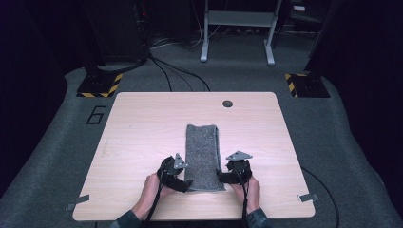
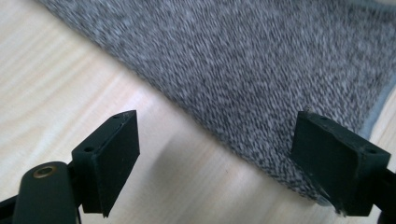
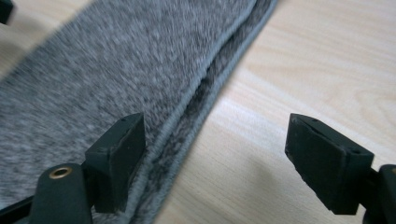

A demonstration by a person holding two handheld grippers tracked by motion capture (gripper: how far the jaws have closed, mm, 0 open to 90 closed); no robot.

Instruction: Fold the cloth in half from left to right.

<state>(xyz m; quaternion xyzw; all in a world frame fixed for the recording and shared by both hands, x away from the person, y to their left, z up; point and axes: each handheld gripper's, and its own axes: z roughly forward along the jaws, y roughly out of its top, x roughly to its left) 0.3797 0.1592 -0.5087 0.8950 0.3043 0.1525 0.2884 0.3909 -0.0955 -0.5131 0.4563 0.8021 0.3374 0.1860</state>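
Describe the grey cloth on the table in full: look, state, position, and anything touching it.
The grey cloth is a speckled, knitted-looking fabric folded into a long, narrow strip. It lies flat, lengthwise away from the person, on the table. Its right edge shows stacked layers with a plain grey hem. The left gripper and right gripper sit at its near corners, jaws open, not gripping it.

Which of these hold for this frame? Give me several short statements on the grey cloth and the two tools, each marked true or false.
1. The grey cloth lies folded into a long strip on the table. True.
2. The left tool is clamped on the cloth. False: its jaws stand open, nothing pinched.
3. The right tool is at the cloth's near right corner. True.
4. The right tool's jaws are shut. False: they stand open over the cloth's edge.
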